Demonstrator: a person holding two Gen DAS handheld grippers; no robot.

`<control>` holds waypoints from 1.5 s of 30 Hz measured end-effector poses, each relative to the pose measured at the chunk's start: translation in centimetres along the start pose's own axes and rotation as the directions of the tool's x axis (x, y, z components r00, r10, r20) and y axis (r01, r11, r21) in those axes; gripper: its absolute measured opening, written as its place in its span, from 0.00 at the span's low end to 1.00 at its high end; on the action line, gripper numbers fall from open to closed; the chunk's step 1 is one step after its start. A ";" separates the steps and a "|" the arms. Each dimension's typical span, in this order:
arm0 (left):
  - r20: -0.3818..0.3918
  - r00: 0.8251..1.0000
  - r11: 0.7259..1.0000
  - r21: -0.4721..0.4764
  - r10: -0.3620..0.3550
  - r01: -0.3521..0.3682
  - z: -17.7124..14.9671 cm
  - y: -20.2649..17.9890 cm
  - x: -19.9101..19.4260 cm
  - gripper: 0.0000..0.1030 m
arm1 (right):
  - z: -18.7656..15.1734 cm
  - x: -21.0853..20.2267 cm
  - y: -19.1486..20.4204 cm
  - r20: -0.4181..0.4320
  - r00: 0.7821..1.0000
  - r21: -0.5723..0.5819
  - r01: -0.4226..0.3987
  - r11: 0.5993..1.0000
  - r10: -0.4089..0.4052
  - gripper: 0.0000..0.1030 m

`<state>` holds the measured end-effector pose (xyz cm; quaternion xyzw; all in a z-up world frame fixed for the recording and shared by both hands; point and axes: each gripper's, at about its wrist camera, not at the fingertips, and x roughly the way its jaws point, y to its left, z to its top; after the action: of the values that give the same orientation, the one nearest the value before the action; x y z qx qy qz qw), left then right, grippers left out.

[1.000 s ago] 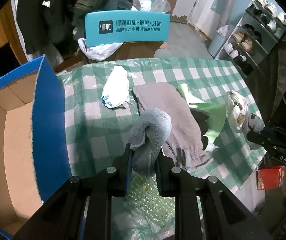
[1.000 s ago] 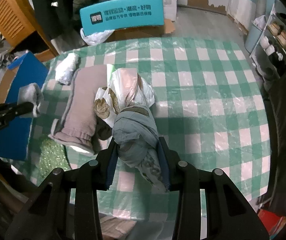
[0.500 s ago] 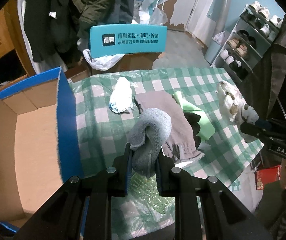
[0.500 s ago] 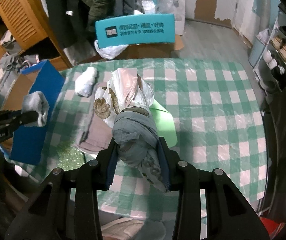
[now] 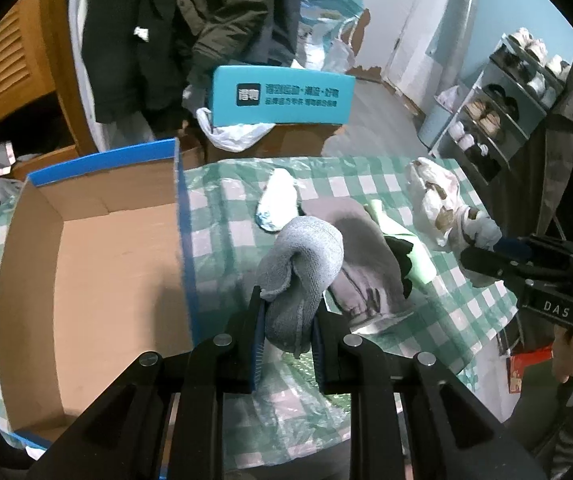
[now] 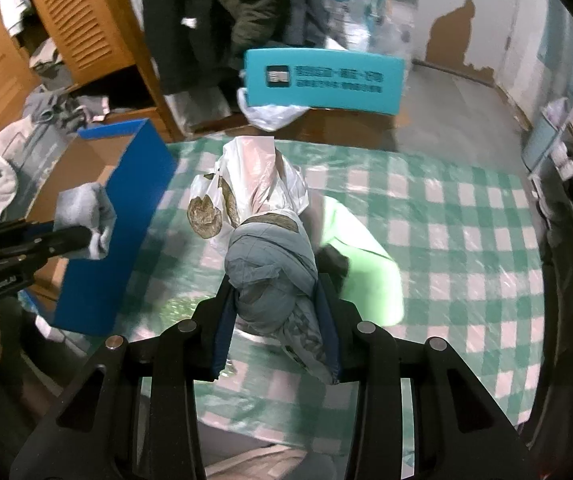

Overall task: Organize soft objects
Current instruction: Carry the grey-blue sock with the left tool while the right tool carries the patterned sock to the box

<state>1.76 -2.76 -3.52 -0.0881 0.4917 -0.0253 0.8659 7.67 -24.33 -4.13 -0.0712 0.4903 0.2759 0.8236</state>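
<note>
Transport step: left tongs clamp a grey sock; right tongs clamp a knotted cloth bundle. Next, judged: swing each toward the open cardboard box at nine o'clock above the tabletop, then release.

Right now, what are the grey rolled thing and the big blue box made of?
The grey roll in the left gripper looks like fuzzy knit or terry fabric: nubby, matte loops. The blue box looks like cardboard: plain brown inside, blue printed outside, thin stiff walls.

Checked table – blue box, grey garment, white bundle lie on it.
</note>
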 end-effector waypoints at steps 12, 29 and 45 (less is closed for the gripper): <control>0.046 0.999 0.998 -0.059 0.025 -0.022 -0.6 3.8 -2.4 0.19 | 2.6 0.8 5.7 0.006 0.999 -0.092 -0.048 0.995 0.049 0.36; 0.078 0.994 0.986 -0.155 0.075 -0.063 -1.6 9.5 -4.2 0.19 | 6.0 2.8 13.6 -0.013 0.994 -0.185 -0.112 0.976 0.111 0.36; 0.049 0.990 0.962 -0.248 0.132 -0.116 -2.7 14.6 -4.0 0.19 | 7.9 7.1 20.4 -0.091 0.984 -0.226 -0.172 0.959 0.156 0.36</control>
<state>-3.26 11.81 -4.08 -0.1639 0.4671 0.0924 0.8640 5.60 -1.48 -3.00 -0.1363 0.4881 0.3961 0.7657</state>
